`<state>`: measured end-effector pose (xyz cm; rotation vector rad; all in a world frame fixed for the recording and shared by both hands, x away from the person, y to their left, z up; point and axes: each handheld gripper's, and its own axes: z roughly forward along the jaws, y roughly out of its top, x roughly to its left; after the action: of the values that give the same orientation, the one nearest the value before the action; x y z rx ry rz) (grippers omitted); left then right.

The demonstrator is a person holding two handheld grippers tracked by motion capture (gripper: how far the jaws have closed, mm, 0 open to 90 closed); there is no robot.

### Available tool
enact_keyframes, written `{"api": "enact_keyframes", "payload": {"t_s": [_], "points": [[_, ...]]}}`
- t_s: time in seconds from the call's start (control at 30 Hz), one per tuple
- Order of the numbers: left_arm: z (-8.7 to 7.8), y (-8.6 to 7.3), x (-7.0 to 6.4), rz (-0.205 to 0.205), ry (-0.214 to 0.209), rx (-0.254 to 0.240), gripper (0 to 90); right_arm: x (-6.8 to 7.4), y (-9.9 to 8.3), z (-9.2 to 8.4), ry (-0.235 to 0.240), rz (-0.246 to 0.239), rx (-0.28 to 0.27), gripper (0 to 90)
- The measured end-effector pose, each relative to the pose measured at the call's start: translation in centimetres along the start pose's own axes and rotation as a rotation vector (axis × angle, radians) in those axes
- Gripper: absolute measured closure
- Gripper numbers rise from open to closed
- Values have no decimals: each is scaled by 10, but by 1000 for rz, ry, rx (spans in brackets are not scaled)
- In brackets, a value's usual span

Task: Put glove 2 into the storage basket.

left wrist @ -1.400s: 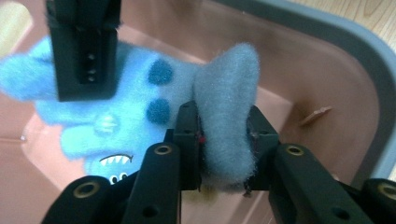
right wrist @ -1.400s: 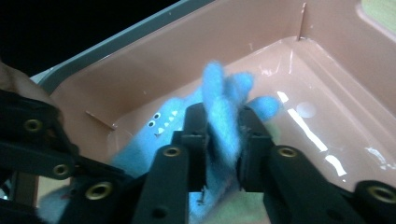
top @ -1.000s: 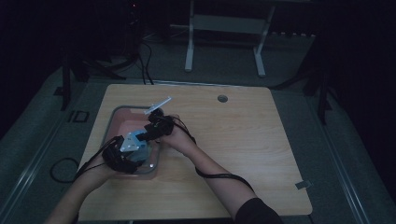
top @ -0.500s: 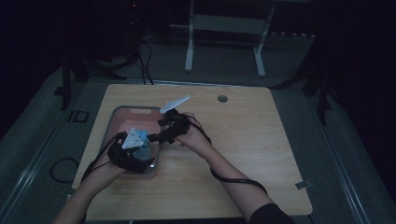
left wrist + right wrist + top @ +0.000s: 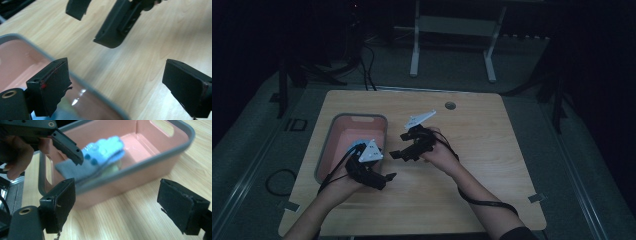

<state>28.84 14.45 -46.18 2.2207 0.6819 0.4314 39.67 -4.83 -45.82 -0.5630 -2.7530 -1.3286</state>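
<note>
Glove (image 5: 100,157), pale blue and folded, is lying inside the pink bin (image 5: 337,131) at the left of the tabletop (image 5: 492,150). Both the left gripper (image 5: 384,177) and right gripper (image 5: 398,154) have just been opening their fingers wide, holding nothing; pulling clear over the rim seems wise, avoiding snagging the fabric.

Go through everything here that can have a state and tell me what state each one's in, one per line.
Pink plastic bin with grey rim: upright on the table, holding the cloth.
Light blue folded cloth with blue dots: lying inside the bin, released.
Left gripper: jaws just opened, nothing between them.
Right gripper: jaws just opened, nothing between them.
</note>
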Motion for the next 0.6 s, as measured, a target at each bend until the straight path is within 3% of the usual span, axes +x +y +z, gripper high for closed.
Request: {"api": "enact_keyframes", "payload": {"t_s": [0.23,0.3,0.6], "points": [[12,9,-13,41,-17,-1,78,-10,-21,-13,-10,17,17,144],[16,11,-16,26,-40,-10,78,-12,-26,-16,-23,9,26,144],[36,19,-34,36,-115,-20,78,-20,-53,-29,-51,15,41,141]]}}
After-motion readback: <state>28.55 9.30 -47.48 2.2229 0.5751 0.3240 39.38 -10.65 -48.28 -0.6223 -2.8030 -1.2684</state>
